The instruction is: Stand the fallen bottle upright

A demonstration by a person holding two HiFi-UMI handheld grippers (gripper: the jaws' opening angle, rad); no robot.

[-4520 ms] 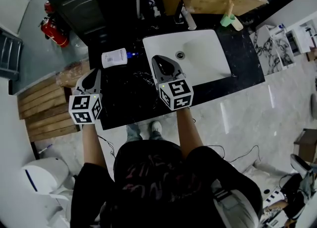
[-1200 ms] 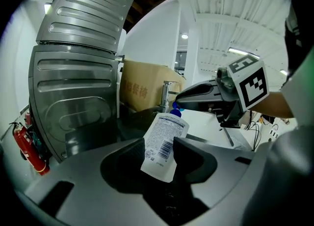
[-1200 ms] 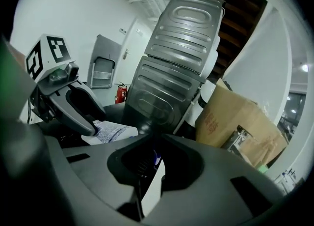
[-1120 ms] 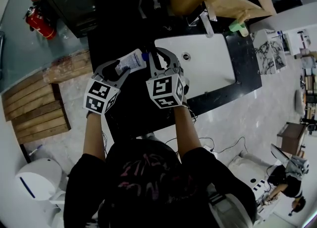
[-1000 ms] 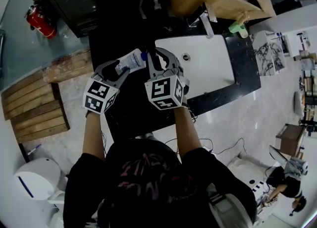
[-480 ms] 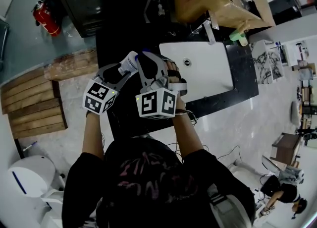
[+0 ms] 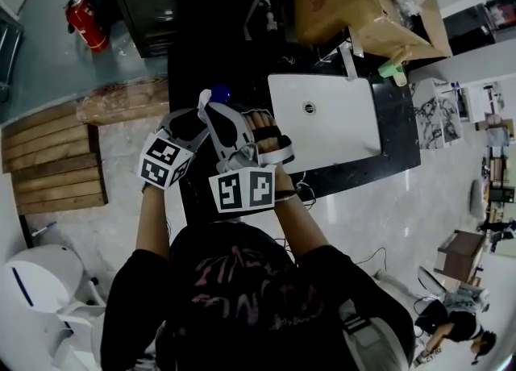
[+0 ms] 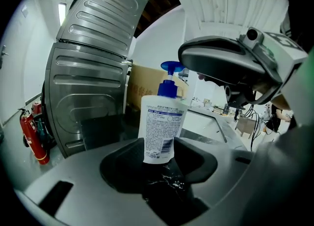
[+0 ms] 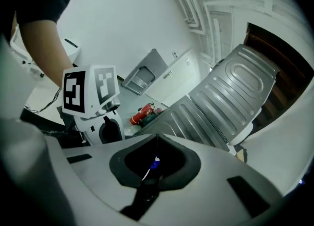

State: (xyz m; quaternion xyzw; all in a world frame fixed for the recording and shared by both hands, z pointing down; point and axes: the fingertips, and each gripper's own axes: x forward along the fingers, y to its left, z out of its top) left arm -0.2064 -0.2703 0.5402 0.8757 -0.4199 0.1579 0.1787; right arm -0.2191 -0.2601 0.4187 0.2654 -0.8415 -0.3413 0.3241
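Just left of the sink, the bottle now stands upright instead of lying flat, its base clamped in the left gripper. The right gripper has just closed its jaws on the blue pump tip, so the task looks nearly done, needing only a steady release.

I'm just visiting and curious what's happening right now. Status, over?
Left gripper shut on bottle, bottle upright. Right gripper empty, jaws just closed. Nothing in the way.
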